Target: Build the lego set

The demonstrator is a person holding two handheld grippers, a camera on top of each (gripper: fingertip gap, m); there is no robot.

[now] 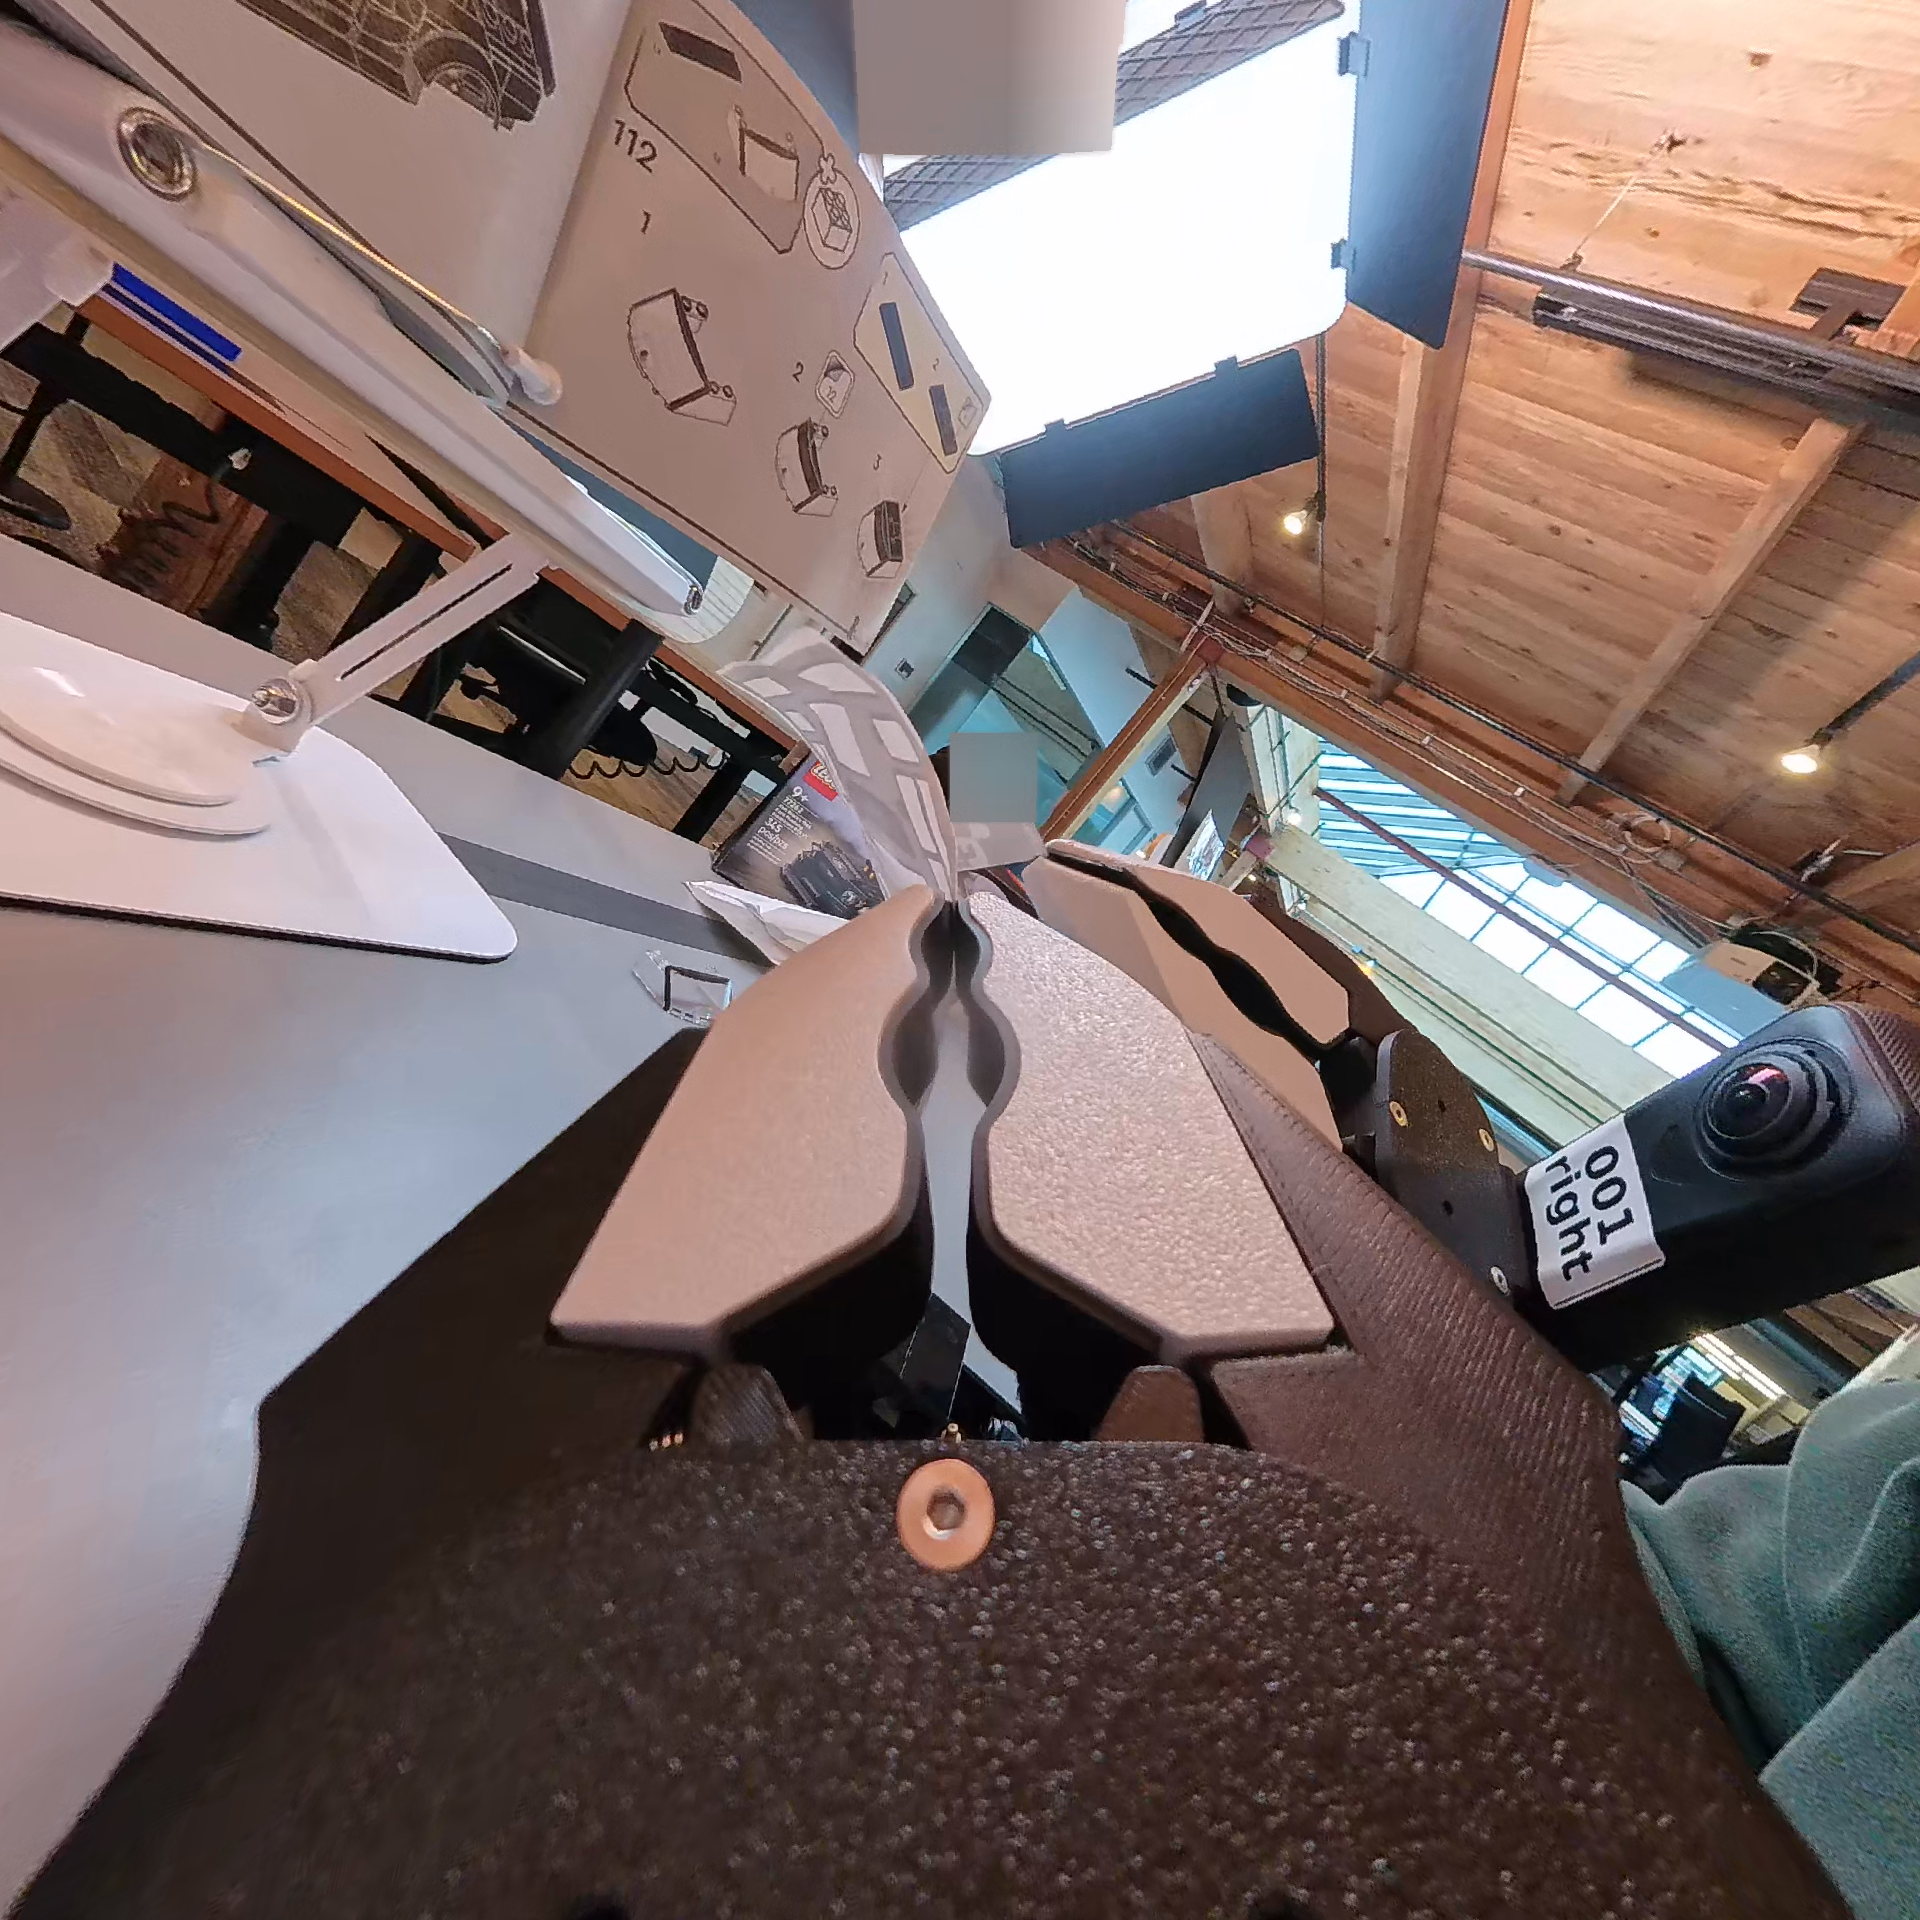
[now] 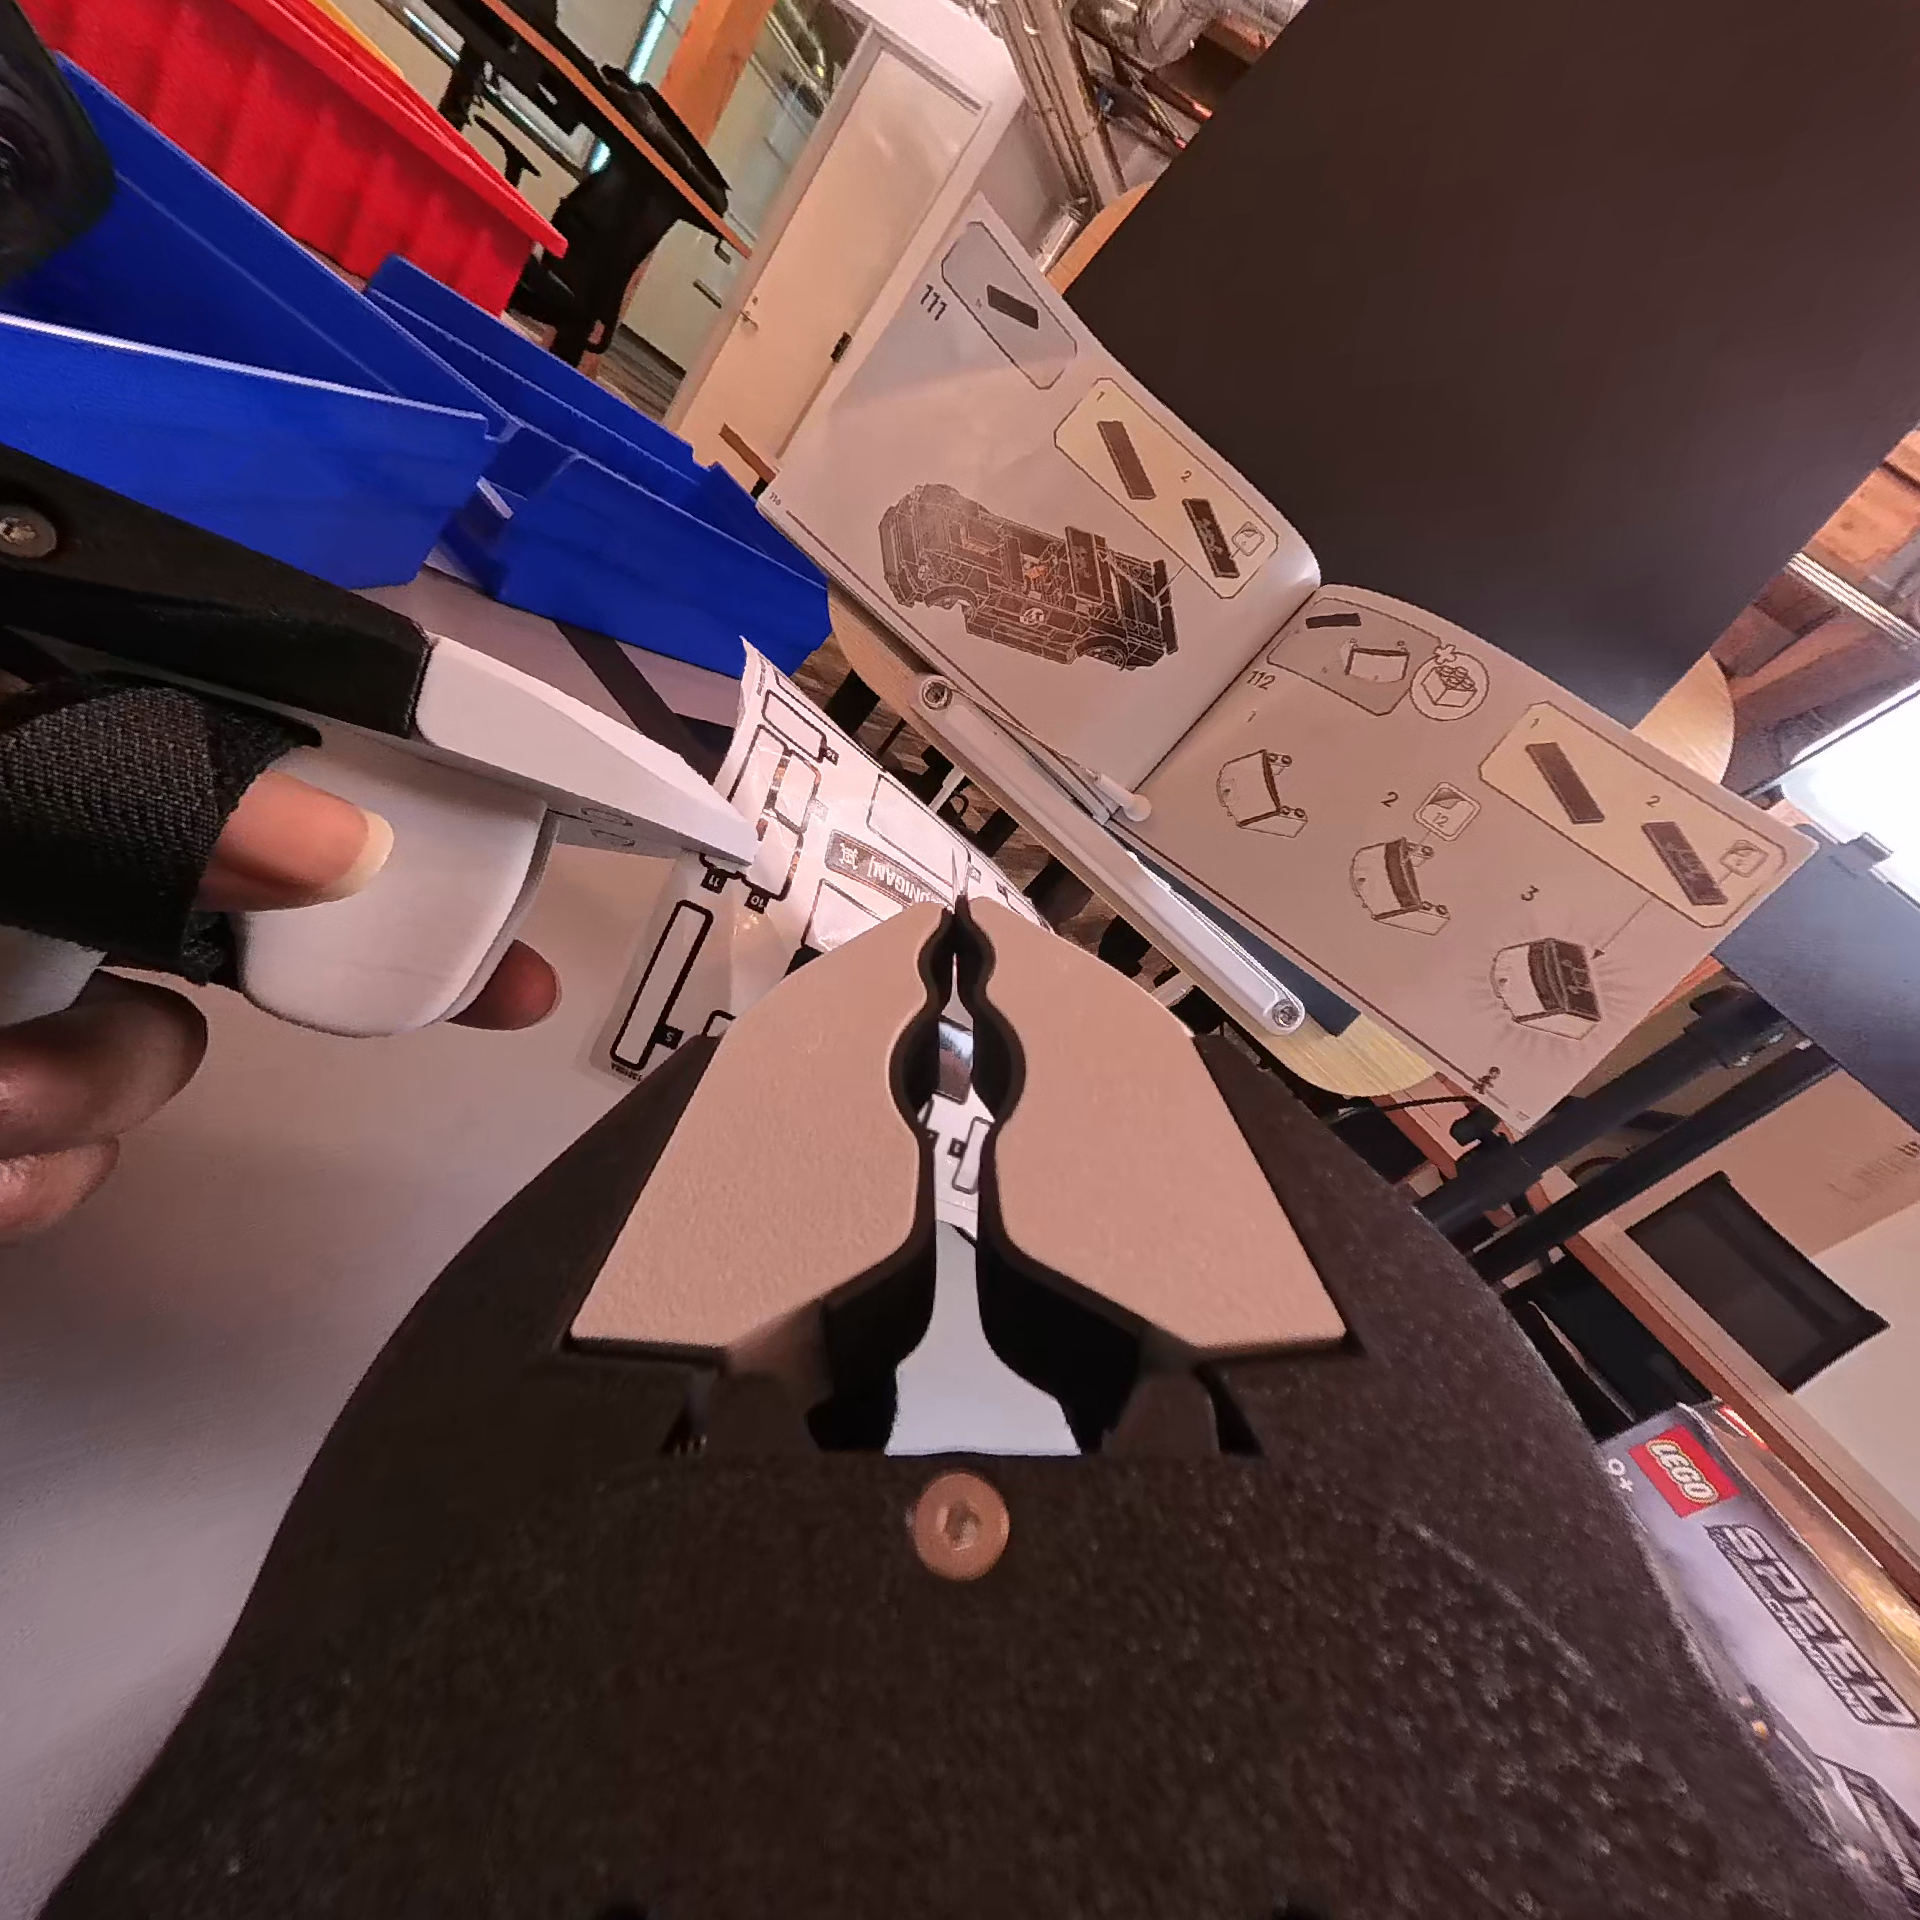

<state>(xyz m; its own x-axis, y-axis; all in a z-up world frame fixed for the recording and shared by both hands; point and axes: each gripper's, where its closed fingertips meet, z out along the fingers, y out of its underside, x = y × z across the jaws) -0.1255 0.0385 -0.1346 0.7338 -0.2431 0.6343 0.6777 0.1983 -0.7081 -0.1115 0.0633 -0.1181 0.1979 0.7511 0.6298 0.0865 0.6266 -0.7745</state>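
A white sticker sheet [image 2: 831, 821] with black-outlined stickers hangs above the grey table between both grippers. My right gripper [image 2: 956, 920] is shut, and the sheet's edge runs down between its fingers. My left gripper [image 1: 951, 920] is shut on the same sheet [image 1: 852, 758], which curls up behind its tips. In the right wrist view the left gripper [image 2: 743, 847] pinches the sheet's far edge, with a gloved hand on its handle. In the left wrist view the right gripper [image 1: 1055, 854] sits just right of mine, jaws together. The open instruction booklet [image 2: 1351, 779] stands on a holder.
Blue trays [image 2: 312, 436] and a red bin [image 2: 312, 135] stand at the back left. The set's box [image 2: 1766, 1558] lies at the right. The white booklet stand base [image 1: 312, 883], a small clear piece [image 1: 686, 982] and a white bag [image 1: 769, 914] are on the table. Left tips to right tips: about 4 cm.
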